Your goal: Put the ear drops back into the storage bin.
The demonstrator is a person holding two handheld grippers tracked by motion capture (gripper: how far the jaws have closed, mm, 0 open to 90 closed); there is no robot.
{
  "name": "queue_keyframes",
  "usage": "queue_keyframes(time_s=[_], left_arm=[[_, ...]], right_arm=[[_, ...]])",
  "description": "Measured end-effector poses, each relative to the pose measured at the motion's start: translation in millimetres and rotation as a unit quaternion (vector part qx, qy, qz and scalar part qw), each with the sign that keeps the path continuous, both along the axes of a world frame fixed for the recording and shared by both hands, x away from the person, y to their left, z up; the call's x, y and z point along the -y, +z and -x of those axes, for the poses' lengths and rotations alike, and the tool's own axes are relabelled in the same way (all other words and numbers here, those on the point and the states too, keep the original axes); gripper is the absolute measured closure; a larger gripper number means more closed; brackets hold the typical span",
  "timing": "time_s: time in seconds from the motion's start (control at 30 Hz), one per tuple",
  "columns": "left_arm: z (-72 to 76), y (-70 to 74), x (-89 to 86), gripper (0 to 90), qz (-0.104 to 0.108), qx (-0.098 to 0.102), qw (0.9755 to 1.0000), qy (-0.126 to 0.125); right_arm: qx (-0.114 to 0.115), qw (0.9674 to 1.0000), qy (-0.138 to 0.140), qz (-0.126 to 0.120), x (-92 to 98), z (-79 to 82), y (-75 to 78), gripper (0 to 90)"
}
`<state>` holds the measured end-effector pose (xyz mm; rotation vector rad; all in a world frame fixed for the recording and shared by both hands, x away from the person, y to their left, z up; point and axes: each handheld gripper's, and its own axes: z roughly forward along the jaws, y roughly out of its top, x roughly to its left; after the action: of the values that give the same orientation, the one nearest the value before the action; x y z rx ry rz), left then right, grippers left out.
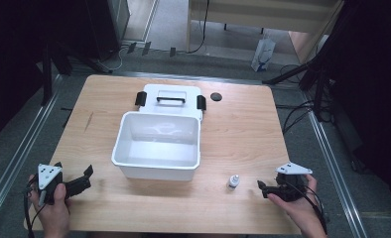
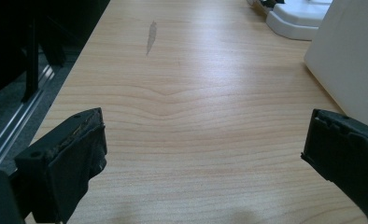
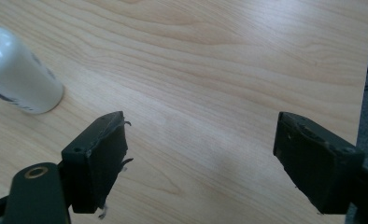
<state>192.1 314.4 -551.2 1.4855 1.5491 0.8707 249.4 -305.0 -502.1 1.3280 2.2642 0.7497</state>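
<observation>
Left gripper (image 1: 87,174) at the near left corner of the wooden table (image 1: 243,129), held in a hand (image 1: 52,206) coming in from the bottom edge, grey three-cornered plate on top; jaws spread wide with nothing between them, only bare wood in the gap in the left gripper view (image 2: 203,140). Just beyond and to the right, white plastic bin (image 1: 156,144), open-topped and empty, standing upright mid-table, well apart from those jaws; one white wall (image 2: 355,60) visible close at the right in the left gripper view. Behind the bin and touching or nearly touching its far rim, white lid (image 1: 171,99) lying flat, with a black handle and black latches at either end. Farther right on the far side, small black round disc (image 1: 216,96), lying alone. Toward the near right, small white bottle (image 1: 234,181) standing upright, just left of the right gripper (image 1: 259,187) and not touched by it. Right gripper jaws well apart, gripping nothing, aimed leftward toward the bottle; bottle (image 3: 18,74) off to the upper left of the gap (image 3: 201,149) in the right gripper view, outside the jaws.
</observation>
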Motion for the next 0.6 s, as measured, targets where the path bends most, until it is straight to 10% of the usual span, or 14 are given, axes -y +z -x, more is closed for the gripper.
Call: queue_keyframes(time_s=[0.37,0.6], left_arm=[[0.0,0.1,0.4,0.3,-0.002,-0.001,1.0,0.001],[-0.1,0.0,0.4,0.3,-0.002,-0.001,1.0,0.001]], right_arm=[[-0.059,0.9934,0.048,0.086,-15.9,-16.0,22.0,21.9],[-0.107,0.9796,0.11,0.129,-30.3,-23.8,34.0,31.9]])
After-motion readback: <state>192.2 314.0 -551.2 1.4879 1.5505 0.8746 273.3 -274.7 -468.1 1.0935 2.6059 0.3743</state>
